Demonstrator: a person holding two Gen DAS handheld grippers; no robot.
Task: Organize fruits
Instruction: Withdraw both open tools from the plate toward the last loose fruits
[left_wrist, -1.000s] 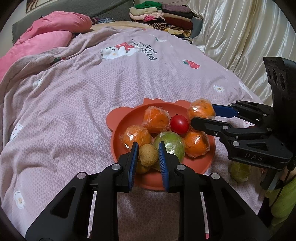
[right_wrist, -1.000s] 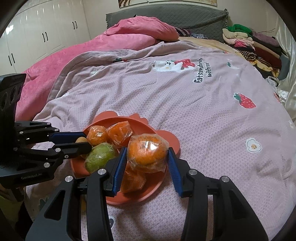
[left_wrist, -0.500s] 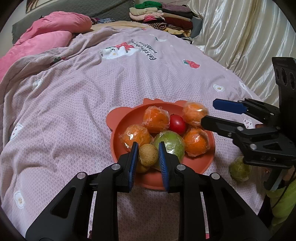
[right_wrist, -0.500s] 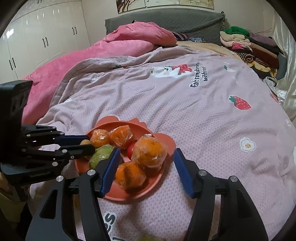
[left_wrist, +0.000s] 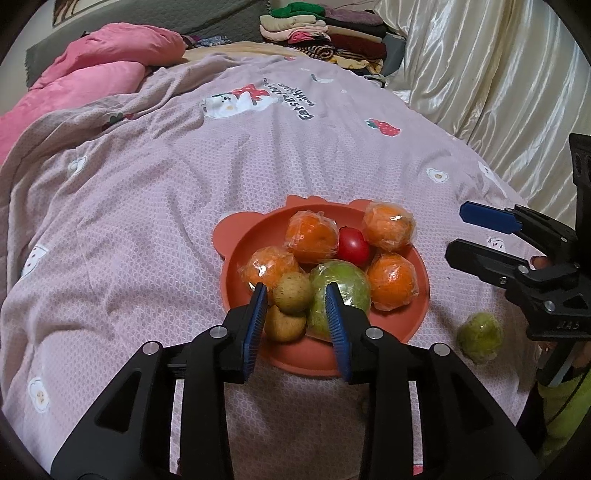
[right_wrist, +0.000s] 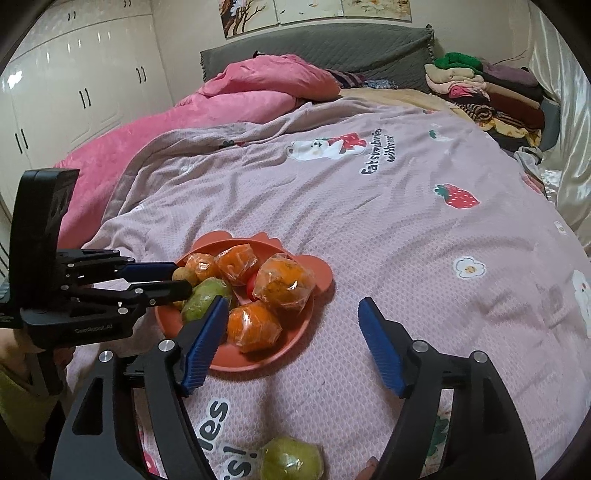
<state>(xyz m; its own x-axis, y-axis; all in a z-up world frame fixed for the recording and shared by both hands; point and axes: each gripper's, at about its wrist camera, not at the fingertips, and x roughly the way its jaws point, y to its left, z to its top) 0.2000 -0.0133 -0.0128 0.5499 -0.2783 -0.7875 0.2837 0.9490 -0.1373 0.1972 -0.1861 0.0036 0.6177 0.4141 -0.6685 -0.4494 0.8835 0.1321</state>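
Plate (left_wrist: 236, 254): fruit piled, on bed | left claw (left_wrist: 295, 295): parted around brown fruit (left_wrist: 292, 292), no grip | right claw (right_wrist: 291, 314): wide, empty | green fruit (right_wrist: 291, 459): near, off plate

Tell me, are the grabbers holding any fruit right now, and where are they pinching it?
No. The right gripper is wide open and empty. The left gripper has let go; its fingers flank the small brown fruit on the plate without pinching it.
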